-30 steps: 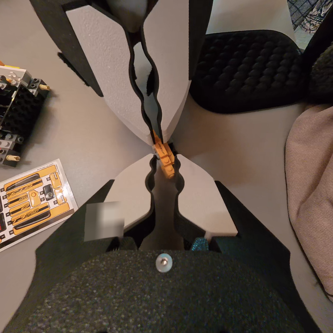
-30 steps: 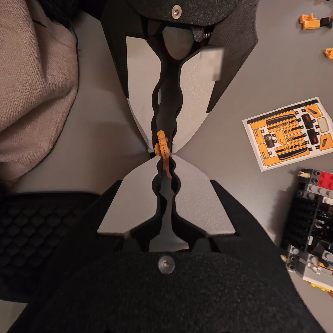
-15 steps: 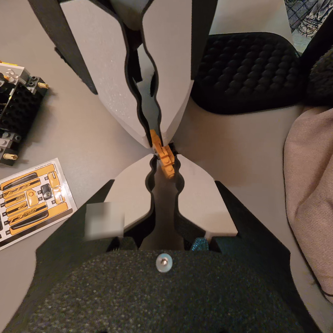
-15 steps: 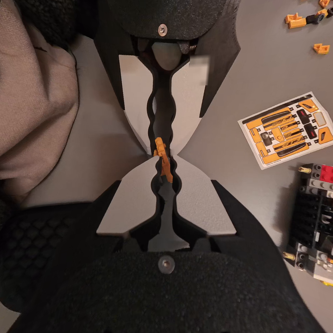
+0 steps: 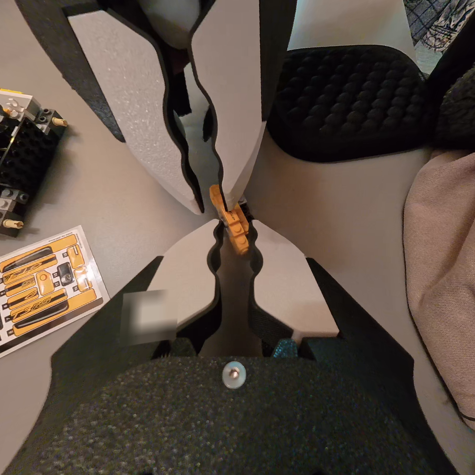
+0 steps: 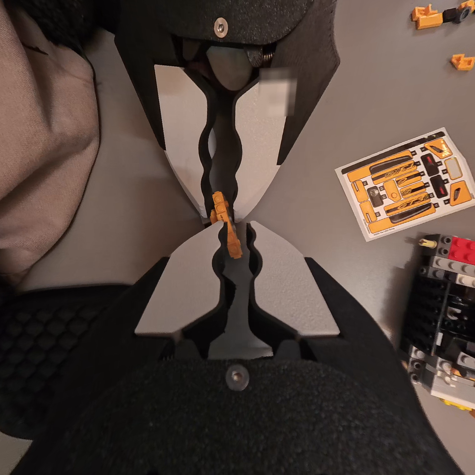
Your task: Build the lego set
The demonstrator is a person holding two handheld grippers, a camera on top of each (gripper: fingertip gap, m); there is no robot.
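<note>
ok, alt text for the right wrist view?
Two grippers meet tip to tip over a grey table, both touching a small orange lego piece. To the right lie a sticker sheet, a half-built black lego car and loose orange bricks.

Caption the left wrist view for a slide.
Left gripper and right gripper meet tip to tip on an orange lego piece above the table.

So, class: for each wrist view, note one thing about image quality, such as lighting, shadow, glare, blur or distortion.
Left wrist view: dim warm light; glare patches on the glossy sticker sheet; fisheye stretch toward the edges; the orange lego piece is sharp. Right wrist view: the black lego chassis at the right edge is soft and casts a shadow leftward; the table looks greyer here.
</note>
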